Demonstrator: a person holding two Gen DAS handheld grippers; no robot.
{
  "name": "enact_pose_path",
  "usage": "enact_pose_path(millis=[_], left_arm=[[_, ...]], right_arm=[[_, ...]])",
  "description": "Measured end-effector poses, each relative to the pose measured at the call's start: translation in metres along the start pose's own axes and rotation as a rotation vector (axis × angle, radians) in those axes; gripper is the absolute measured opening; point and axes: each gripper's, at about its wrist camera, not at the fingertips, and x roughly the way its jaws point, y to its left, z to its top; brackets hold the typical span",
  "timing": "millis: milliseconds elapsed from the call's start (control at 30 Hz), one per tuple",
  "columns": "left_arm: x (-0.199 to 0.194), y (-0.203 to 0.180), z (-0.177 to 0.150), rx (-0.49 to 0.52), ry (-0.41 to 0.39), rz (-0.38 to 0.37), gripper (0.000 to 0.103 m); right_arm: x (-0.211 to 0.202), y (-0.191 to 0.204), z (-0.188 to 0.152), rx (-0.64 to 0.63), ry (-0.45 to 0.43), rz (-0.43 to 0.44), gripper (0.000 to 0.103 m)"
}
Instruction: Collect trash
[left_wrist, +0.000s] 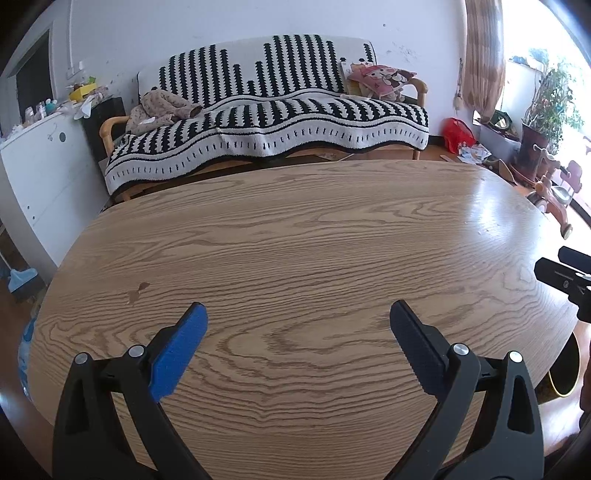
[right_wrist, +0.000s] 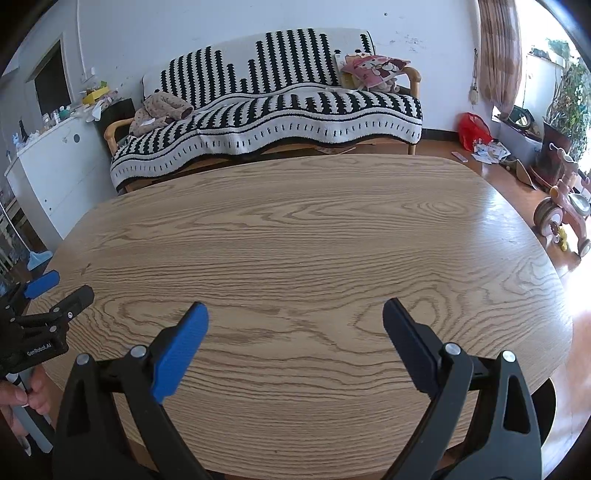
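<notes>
My left gripper (left_wrist: 298, 314) stands open above the near part of a wooden oval table (left_wrist: 295, 236), with nothing between its blue and black fingers. My right gripper (right_wrist: 295, 314) is also open over the same table (right_wrist: 295, 229), its fingers holding nothing. The right gripper (left_wrist: 565, 277) shows at the right edge of the left wrist view, and the left gripper (right_wrist: 55, 291) at the left edge of the right wrist view, held by a hand (right_wrist: 22, 398). No trash lies on the tabletop. Scraps of paper (right_wrist: 489, 151) lie on the floor beside a red bag (right_wrist: 472, 129) at the far right.
Behind the table stands a sofa (left_wrist: 280, 110) under a black-and-white blanket, with clothing and a pink cushion on it. A cluttered white cabinet (left_wrist: 44, 162) is at the left. A child's tricycle (right_wrist: 565, 210) and potted plants (left_wrist: 546, 110) stand at the right by the window.
</notes>
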Motion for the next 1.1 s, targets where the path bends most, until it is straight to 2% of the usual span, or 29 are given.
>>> enact_pose_path(millis=[1100], left_arm=[[0.0009, -0.004, -0.0057, 0.012, 0.004, 0.003, 0.096]], right_arm=[[-0.0045, -0.0002, -0.0007, -0.012, -0.003, -0.003, 0.092]])
